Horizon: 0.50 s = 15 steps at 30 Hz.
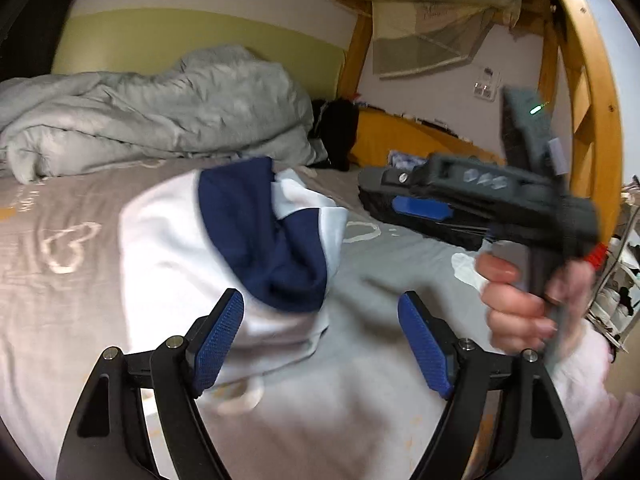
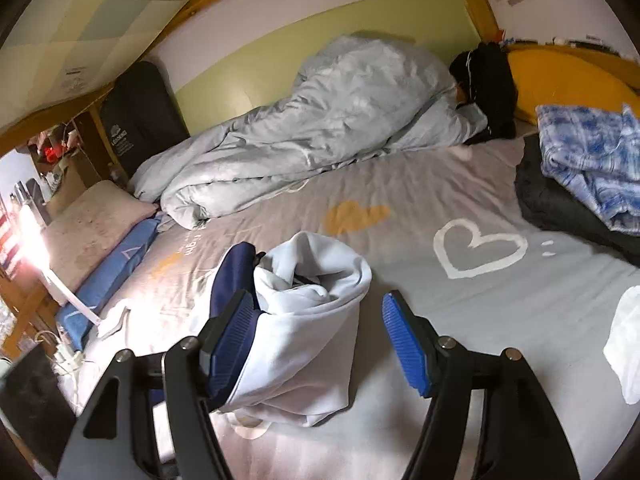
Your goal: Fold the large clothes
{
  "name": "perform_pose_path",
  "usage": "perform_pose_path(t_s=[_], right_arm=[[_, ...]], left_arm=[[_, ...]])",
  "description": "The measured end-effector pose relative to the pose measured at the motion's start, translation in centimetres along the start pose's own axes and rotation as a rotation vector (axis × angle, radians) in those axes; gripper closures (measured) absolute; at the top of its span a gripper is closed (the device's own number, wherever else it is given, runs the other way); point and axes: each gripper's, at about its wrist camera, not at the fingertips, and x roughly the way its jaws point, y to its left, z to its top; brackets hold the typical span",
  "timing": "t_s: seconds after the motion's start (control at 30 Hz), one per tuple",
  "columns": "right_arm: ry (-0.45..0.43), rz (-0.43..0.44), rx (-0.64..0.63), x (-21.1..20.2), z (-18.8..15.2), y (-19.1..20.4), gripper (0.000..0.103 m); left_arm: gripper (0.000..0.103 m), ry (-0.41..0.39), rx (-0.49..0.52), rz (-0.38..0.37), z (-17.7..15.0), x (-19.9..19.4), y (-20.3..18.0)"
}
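A white garment [image 2: 304,344] with a navy hood lining lay bunched in a loose heap on the grey heart-printed bedsheet [image 2: 500,312]. The left gripper [image 1: 320,340] and right gripper [image 2: 316,344] both stood with jaws apart, holding nothing. Writing on the sheet was too blurred to read.

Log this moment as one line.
garment: white and navy hoodie bunched on bed sheet | left gripper: open | right gripper: open, nothing gripped
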Motion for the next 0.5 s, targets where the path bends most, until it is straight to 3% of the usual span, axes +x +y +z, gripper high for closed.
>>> perform_pose_path(t_s=[0.13, 0.2, 0.3, 0.4, 0.47, 0.5], right_arm=[[0.015, 0.021, -0.056, 0.7, -0.3, 1.7, 0.032], [0.055, 0.031, -0.080, 1.7, -0.5, 2.9, 0.026], [0.141, 0.042, -0.074, 4.4, -0.9, 3.9, 0.019], [0.200, -0.003, -0.083, 6.7, -1.7, 3.5, 0.019], [0.184, -0.092, -0.095, 7.4, -2.2, 2.3, 0.029], [0.181, -0.092, -0.074, 7.4, -2.2, 1.4, 0.029]], left_arm=[[0.018, -0.085, -0.066, 0.184, 0.1, -3.2, 3.8], [0.013, -0.100, -0.158, 0.296, 0.4, -3.3, 7.0], [0.013, -0.036, -0.351, 0.269, 0.0, -1.7, 11.8], [0.014, 0.027, -0.449, 0.256, -1.1, 0.1, 14.3], [0.014, 0.048, -0.478, 0.209, -1.7, 1.0, 14.7], [0.014, 0.048, -0.485, 0.190, -1.7, 1.2, 14.7]])
